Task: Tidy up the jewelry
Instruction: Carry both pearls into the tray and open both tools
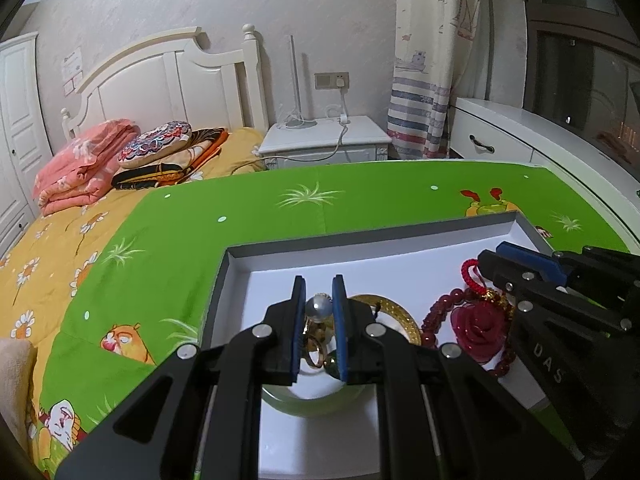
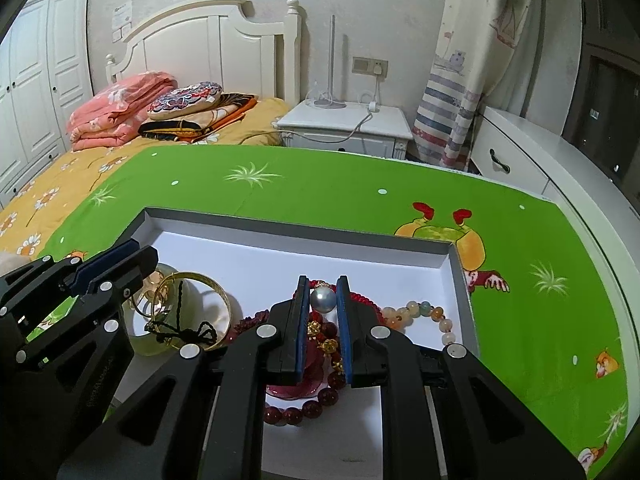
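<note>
Pearl (image 1: 319,307) sat between my left tongs (image 1: 318,292), nearly closed on it; another pearl (image 2: 323,299) sat between my right tongs (image 2: 323,294) over the box (image 2: 280,227).

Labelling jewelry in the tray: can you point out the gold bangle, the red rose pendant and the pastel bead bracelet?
gold bangle (image 2: 224,298): right wrist view, its right rim.
red rose pendant (image 1: 482,330): left wrist view, petal centre.
pastel bead bracelet (image 2: 425,307): right wrist view, a top bead.

Left hand-held gripper (image 1: 319,304) and right hand-held gripper (image 2: 323,304) — side by side — each nearly closed on something.
</note>
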`<action>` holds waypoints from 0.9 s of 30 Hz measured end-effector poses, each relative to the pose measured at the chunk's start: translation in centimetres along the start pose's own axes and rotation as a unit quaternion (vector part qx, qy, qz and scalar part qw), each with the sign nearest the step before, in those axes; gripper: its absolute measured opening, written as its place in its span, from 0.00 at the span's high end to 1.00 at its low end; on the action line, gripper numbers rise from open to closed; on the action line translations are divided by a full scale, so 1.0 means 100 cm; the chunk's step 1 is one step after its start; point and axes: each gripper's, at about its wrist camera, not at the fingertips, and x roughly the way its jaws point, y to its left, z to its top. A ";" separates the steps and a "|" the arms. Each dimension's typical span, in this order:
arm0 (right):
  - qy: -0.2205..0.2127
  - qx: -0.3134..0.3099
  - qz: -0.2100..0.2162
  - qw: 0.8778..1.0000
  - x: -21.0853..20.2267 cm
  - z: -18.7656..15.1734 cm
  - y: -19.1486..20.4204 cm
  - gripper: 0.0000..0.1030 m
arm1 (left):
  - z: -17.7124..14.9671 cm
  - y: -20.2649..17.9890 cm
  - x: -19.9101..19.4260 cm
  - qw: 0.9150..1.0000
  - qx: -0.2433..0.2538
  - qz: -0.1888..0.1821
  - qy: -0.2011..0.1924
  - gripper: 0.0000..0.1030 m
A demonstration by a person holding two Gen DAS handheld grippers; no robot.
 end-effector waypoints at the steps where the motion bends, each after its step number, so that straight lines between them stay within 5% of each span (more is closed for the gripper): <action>1: 0.000 0.000 0.002 1.000 0.001 0.000 0.000 0.85 | -0.001 0.001 0.000 1.000 -0.001 0.004 -0.002 0.86; 4: 0.003 0.002 0.001 1.000 0.004 0.001 0.000 0.83 | -0.001 0.003 0.002 1.000 -0.003 0.008 -0.001 0.77; 8: -0.007 0.007 0.002 1.000 0.005 -0.002 0.000 0.50 | -0.001 0.005 -0.001 1.000 -0.005 0.016 -0.009 0.59; 16: -0.008 0.014 -0.007 1.000 0.006 -0.003 -0.003 0.49 | 0.000 0.009 -0.004 0.999 -0.011 0.028 -0.017 0.28; 27: -0.012 0.029 -0.016 0.999 0.000 -0.007 -0.011 0.39 | -0.004 0.020 -0.014 0.999 -0.026 0.031 -0.019 0.10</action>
